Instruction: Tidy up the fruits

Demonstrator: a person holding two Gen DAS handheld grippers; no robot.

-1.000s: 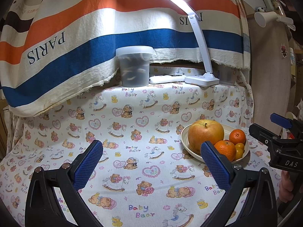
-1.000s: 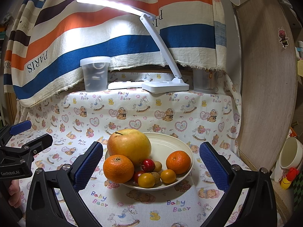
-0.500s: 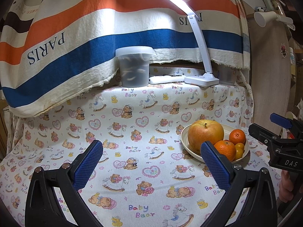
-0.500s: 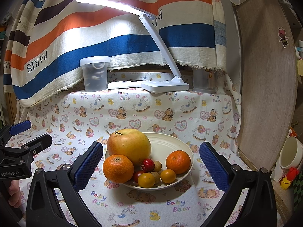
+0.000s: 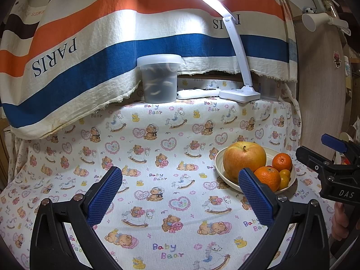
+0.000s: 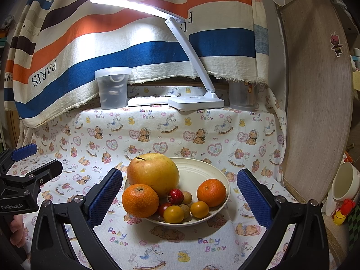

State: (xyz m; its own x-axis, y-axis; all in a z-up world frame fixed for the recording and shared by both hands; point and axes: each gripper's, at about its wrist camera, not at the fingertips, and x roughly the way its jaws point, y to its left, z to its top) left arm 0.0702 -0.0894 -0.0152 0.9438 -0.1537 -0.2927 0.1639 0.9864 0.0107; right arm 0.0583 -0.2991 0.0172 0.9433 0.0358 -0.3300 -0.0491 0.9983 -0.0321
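Piled in a cream bowl (image 6: 216,173) on the printed cloth (image 6: 157,121): one big apple (image 6: 153,173), likely heavy, smooth, best pinched across its middle; oranges (image 6: 140,200), firmer-skinned; tiny fruits, prone to rolling. Right gripper (image 6: 179,199) gaping wide before the bowl; left gripper (image 5: 180,196) likewise agape, empty, over bare cloth.

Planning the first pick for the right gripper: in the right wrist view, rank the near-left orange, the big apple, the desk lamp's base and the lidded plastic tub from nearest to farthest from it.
1. Near-left orange, at the plate's front left, between the open jaws of the right gripper.
2. Big apple, just behind it.
3. Desk lamp's base and lidded plastic tub, on the back ledge, too close to call.
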